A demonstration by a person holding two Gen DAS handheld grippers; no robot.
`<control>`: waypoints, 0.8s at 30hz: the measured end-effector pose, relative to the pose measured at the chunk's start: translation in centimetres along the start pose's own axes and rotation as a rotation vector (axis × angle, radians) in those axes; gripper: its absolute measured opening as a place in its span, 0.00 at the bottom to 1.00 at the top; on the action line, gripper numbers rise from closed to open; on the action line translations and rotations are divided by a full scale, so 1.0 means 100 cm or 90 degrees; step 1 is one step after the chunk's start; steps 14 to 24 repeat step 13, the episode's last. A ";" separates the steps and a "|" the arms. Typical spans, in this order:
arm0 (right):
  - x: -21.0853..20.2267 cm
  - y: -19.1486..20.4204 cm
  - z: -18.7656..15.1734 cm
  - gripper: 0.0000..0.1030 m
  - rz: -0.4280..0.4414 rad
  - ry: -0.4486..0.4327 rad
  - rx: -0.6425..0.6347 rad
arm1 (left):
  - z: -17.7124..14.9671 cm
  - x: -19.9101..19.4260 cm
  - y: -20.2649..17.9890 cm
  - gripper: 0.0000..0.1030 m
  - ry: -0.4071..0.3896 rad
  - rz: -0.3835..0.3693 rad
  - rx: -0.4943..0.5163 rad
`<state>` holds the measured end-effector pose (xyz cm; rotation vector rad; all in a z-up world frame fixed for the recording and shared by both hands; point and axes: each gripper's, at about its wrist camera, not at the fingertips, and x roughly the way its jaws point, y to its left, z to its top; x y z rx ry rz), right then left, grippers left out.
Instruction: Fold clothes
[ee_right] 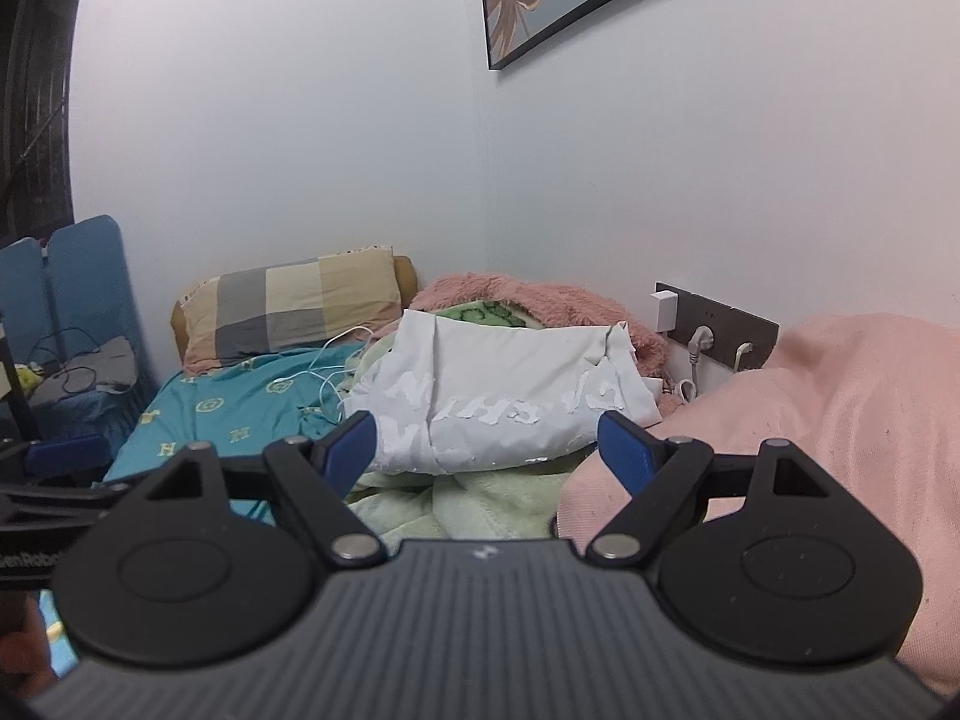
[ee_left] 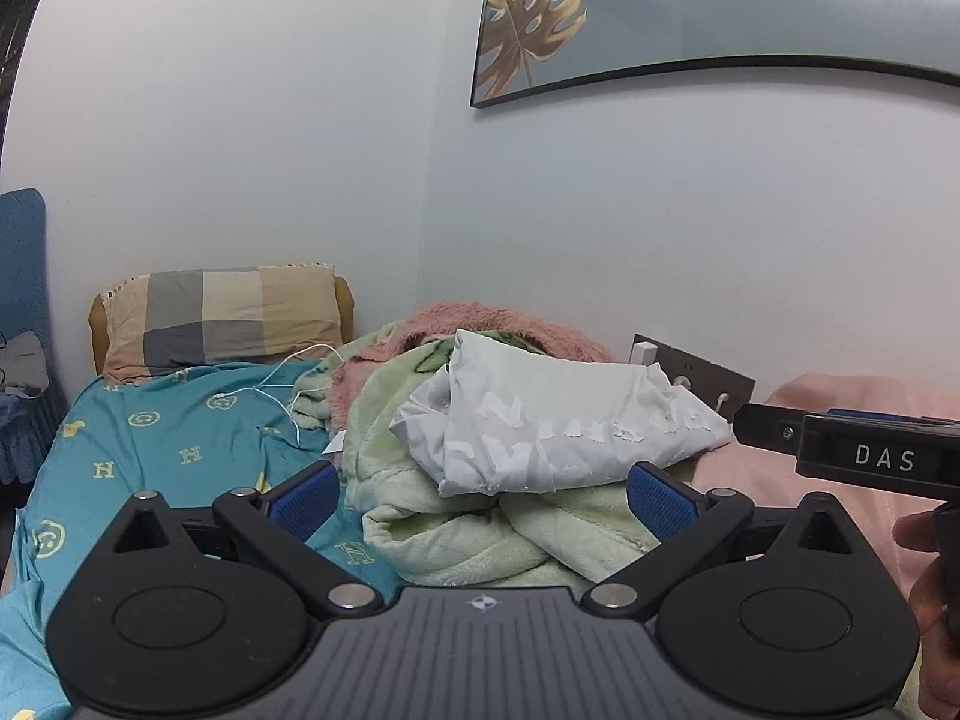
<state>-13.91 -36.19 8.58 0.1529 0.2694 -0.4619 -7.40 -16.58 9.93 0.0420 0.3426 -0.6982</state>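
Nearest the lens in the left wrist view is the left gripper [ee_left: 483, 495], its blue-padded fingers [ee_left: 300, 501] spread wide apart with nothing between them, held above a rumpled pale green fleece blanket [ee_left: 456, 534]. In the right wrist view the right gripper [ee_right: 487, 450] is likewise spread wide and empty, its blue pads [ee_right: 624, 450] just short of the clothing. Part of the right gripper's black body, lettered DAS, shows at the right edge of the left view, with the person's hand [ee_left: 930, 588] below it. Just beyond both sets of fingers lies the task's garment, a folded white garment [ee_right: 510, 396] with cracked, peeling white lettering, resting on top of the green blanket heap; neither gripper touches it. To its right is a broad pink cushion [ee_right: 810, 420], and behind it a fluffy pink blanket [ee_right: 540, 294] bunched against the wall. To the left, the bed is covered by a teal sheet [ee_left: 168, 438] printed with yellow letters and faces, with a white cable [ee_left: 282, 384] trailing across it. Farther back, a checked pillow [ee_left: 222, 318] in grey, beige and tan leans at the head of the bed. On the wall to the right sits a dark socket panel [ee_right: 720, 324] with plugs in it, and high above hangs a framed picture [ee_left: 690, 12] of a golden leaf.
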 end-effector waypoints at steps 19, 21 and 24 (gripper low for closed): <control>-0.002 0.004 -0.004 0.80 0.001 0.004 -0.002 | -0.001 -0.007 0.003 1.00 -0.003 0.003 0.001; -0.002 0.004 -0.004 0.80 0.001 0.004 -0.002 | -0.001 -0.007 0.003 1.00 -0.003 0.003 0.001; -0.002 0.004 -0.004 0.80 0.001 0.004 -0.002 | -0.001 -0.007 0.003 1.00 -0.003 0.003 0.001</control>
